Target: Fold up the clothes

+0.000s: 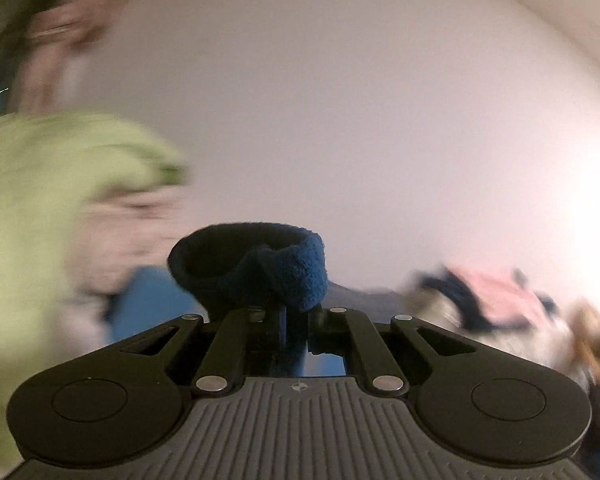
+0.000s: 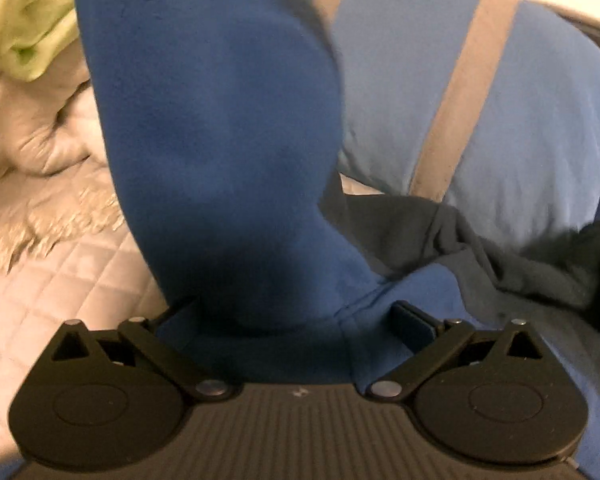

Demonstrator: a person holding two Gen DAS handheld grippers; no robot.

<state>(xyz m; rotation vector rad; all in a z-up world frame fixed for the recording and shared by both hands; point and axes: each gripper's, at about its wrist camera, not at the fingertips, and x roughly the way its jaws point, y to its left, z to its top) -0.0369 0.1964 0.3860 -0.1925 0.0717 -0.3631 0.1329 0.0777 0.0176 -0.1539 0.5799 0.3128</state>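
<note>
While left gripper (image 1: 286,312) pinches blue garment (image 1: 296,268), cuff sticks up.

the left tongs (image 1: 286,312) are pinching a folded edge of the fleece garment (image 1: 260,268), which is bunching just ahead of them, with the wall (image 1: 340,100) lying far behind. a crumpled garment (image 1: 40,208) is lying to the left and a pile of clothes (image 1: 492,304) to the right. in the right wrist view, the fleece garment (image 2: 220,140) is draping between the right tongs (image 2: 296,320), the striped cloth (image 2: 500,100) is lying behind it to the right, and the quilted bed cover (image 2: 60,280) is spreading on the left.
</note>
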